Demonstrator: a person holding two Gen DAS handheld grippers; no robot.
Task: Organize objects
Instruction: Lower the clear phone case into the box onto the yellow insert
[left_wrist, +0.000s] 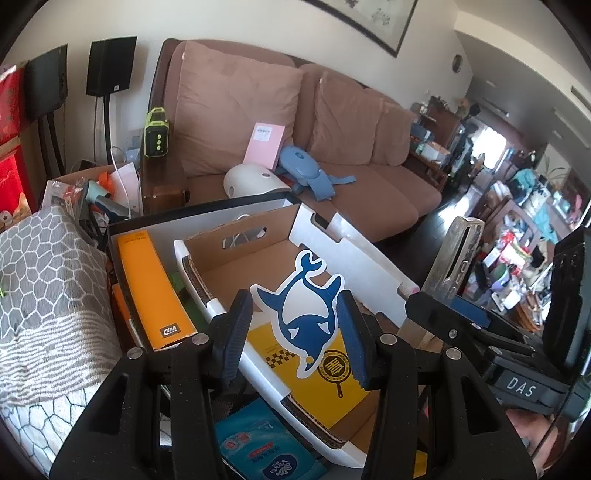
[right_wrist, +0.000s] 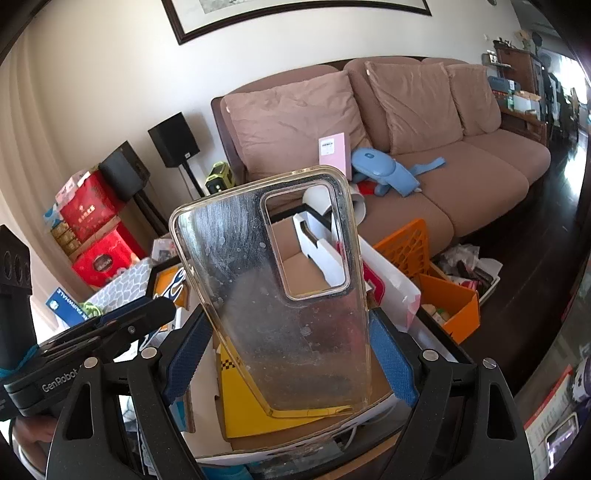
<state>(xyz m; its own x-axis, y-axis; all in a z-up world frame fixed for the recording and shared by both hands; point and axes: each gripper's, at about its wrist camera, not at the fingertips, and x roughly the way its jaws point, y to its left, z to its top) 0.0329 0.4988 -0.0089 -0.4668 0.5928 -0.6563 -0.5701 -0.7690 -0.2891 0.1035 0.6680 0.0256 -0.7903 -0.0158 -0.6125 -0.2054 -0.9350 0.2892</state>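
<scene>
The left gripper pinches a whale sticker above the open cardboard box; lower it flat before letting go. The right gripper squeezes a clear phone case by its long sides. The case stands tall, camera hole up. Lay it down gently inside.
</scene>
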